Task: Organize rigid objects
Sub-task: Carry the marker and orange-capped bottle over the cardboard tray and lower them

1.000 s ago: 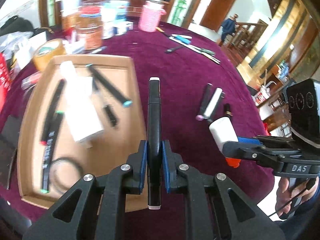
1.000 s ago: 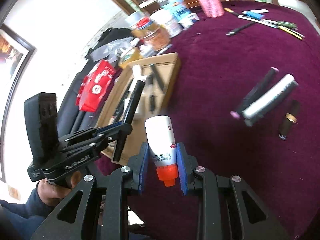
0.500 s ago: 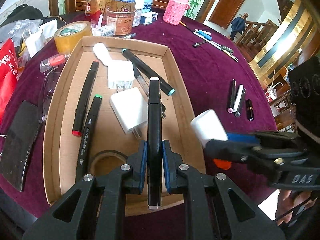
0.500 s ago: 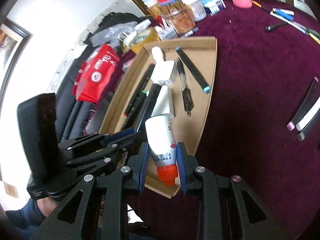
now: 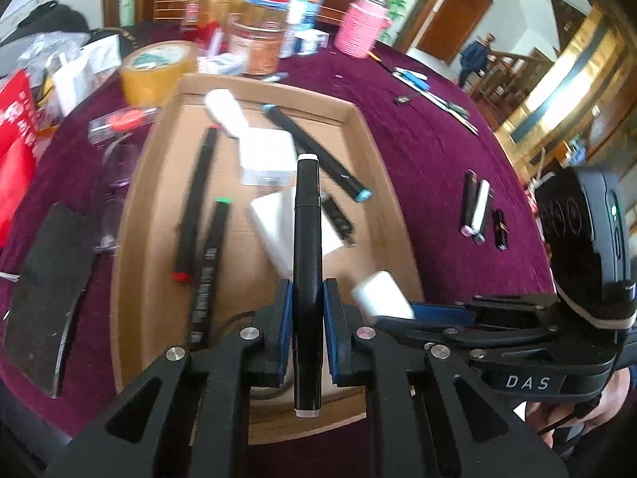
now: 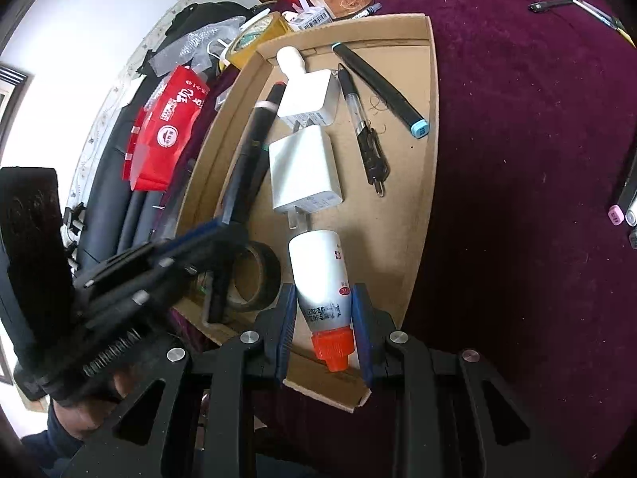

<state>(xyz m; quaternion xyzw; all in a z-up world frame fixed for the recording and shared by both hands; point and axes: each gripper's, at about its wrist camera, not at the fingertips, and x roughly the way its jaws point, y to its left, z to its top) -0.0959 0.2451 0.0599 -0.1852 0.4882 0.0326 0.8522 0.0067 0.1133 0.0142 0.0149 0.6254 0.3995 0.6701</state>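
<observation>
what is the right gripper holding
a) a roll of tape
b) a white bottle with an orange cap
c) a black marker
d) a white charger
b: the right gripper is shut on the white bottle, orange cap toward the camera, above the cardboard tray; the black marker is in the left gripper.

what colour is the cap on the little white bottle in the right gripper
Orange. The cap on the white bottle shows best in the right wrist view, clamped in the right gripper.
</observation>
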